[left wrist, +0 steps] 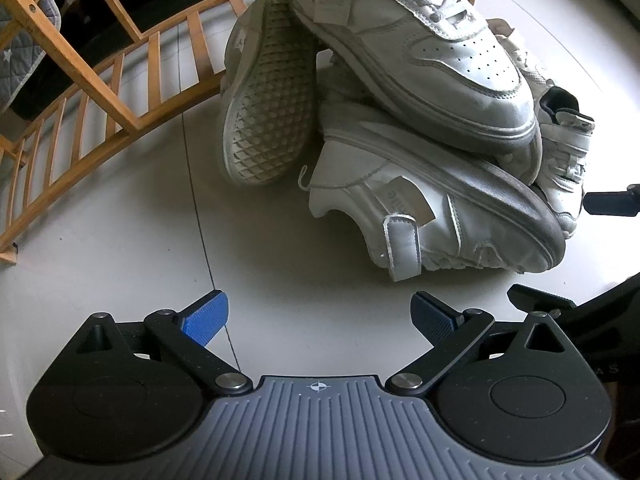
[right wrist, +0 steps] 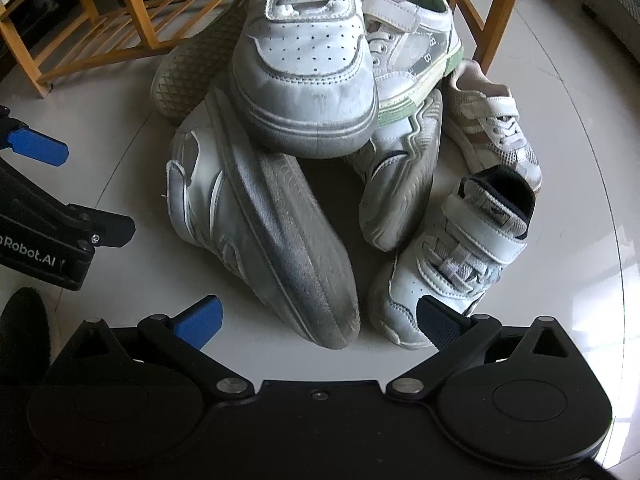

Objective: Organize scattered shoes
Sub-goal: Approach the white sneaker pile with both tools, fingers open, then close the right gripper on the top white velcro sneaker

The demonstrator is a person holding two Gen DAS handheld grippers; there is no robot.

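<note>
Several white sneakers lie heaped on the pale tile floor. A large laced sneaker [left wrist: 424, 44] [right wrist: 308, 80] sits on top. Under it a strap sneaker [left wrist: 432, 208] [right wrist: 260, 240] lies on its side, sole showing. Another shoe shows its waffle sole [left wrist: 268, 92]. A small velcro shoe [right wrist: 456, 256] with a dark collar, a tan-striped shoe [right wrist: 492, 128] and a green-soled shoe [right wrist: 416, 52] lie at the right. My left gripper [left wrist: 320, 320] is open and empty, short of the pile. My right gripper [right wrist: 320, 324] is open, its jaws either side of the sideways sneaker's toe and the small shoe's toe.
A bamboo slatted shoe rack [left wrist: 100, 92] [right wrist: 104, 28] stands behind and left of the pile, its right leg [right wrist: 496, 12] beside the shoes. Quilted grey fabric [left wrist: 24, 52] hangs at far left. The left gripper shows at the left edge of the right wrist view [right wrist: 36, 148].
</note>
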